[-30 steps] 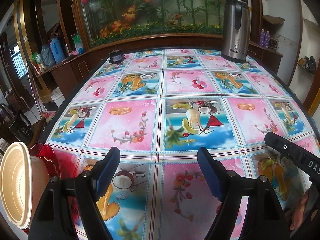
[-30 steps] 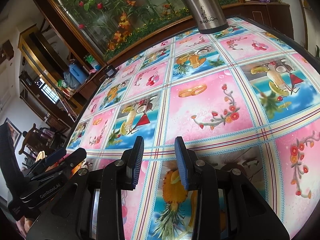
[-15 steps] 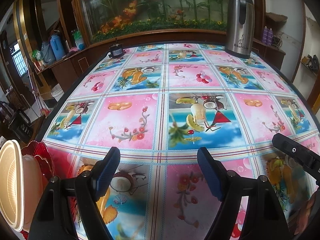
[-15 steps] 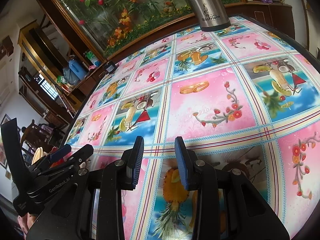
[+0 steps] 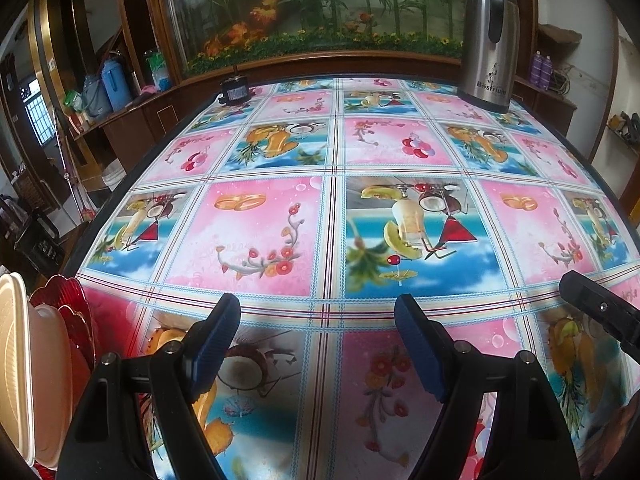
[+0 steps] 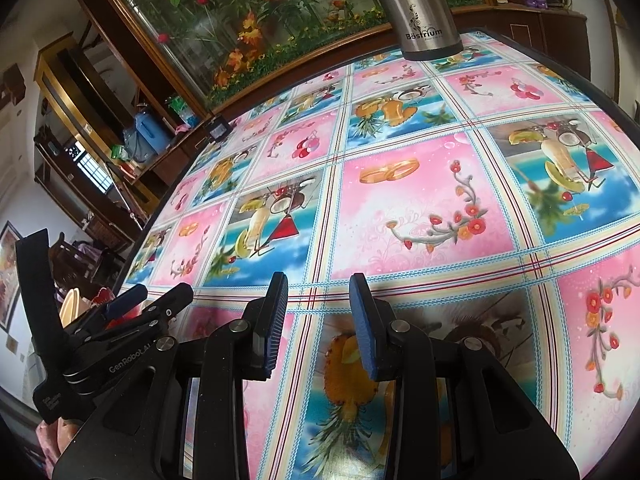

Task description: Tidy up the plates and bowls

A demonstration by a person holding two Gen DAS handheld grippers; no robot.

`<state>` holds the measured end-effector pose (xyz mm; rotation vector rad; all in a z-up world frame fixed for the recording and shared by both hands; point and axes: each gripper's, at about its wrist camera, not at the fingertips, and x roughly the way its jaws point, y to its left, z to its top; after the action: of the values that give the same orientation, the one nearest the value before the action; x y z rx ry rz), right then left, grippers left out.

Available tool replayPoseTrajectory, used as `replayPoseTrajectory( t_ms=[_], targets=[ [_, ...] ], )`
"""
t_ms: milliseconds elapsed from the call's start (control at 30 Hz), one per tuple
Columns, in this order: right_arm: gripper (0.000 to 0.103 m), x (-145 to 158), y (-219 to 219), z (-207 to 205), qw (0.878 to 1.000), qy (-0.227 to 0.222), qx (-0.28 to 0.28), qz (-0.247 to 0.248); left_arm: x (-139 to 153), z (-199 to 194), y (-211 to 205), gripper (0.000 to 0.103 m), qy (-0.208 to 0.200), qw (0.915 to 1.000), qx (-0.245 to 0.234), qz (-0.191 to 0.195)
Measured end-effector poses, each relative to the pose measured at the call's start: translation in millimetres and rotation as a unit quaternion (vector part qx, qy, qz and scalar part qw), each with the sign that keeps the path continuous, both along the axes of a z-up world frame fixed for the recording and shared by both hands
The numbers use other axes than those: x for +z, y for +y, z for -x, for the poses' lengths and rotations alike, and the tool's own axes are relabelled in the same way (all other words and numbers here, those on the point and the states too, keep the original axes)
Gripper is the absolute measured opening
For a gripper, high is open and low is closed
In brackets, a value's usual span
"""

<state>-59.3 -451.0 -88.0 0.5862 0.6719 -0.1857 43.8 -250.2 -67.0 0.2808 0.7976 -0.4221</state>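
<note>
Several dishes stand on edge at the table's near left corner: a cream bowl [image 5: 14, 360], a pale pink bowl [image 5: 52, 380] and a red glass plate [image 5: 66, 300]. My left gripper [image 5: 316, 304] hovers over the tablecloth just right of them, open wide with nothing between its blue pads. My right gripper [image 6: 319, 284] hangs above the cloth to the right, open with a narrow gap and holding nothing. In the right wrist view the left gripper [image 6: 154, 298] shows at the left, with the cream bowl [image 6: 70, 306] behind it.
A patterned pink and blue tablecloth [image 5: 260, 240] covers the round table. A steel vacuum jug [image 5: 486, 40] stands at the far right and a small black object [image 5: 234, 90] at the far edge. A planted glass tank and wooden shelves lie behind.
The left wrist view has drifted slightly, so the dishes sit closer to its left edge. Both grippers keep the same opening.
</note>
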Motion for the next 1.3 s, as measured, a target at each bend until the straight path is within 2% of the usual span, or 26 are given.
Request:
replayPoseTrajectory(
  t_ms=[1000,1100,1300],
  targets=[
    [0.032,-4.3,2.1,-4.3,1.0,0.01,0.003,0.005,2.4,-2.2,3.8,0.079,0.001,0.9999,-0.002,0.017],
    [0.032,0.5,3.7,-0.8,1.0,-0.006,0.005,0.011,11.7,2.7,10.7,0.079,-0.01,0.9997,-0.001,0.022],
    [0.032,26.3,26.2,9.5,0.995,-0.083,0.035,0.034,45.2,21.5,46.4,0.079,-0.067,0.9968,0.03,0.031]
  ],
)
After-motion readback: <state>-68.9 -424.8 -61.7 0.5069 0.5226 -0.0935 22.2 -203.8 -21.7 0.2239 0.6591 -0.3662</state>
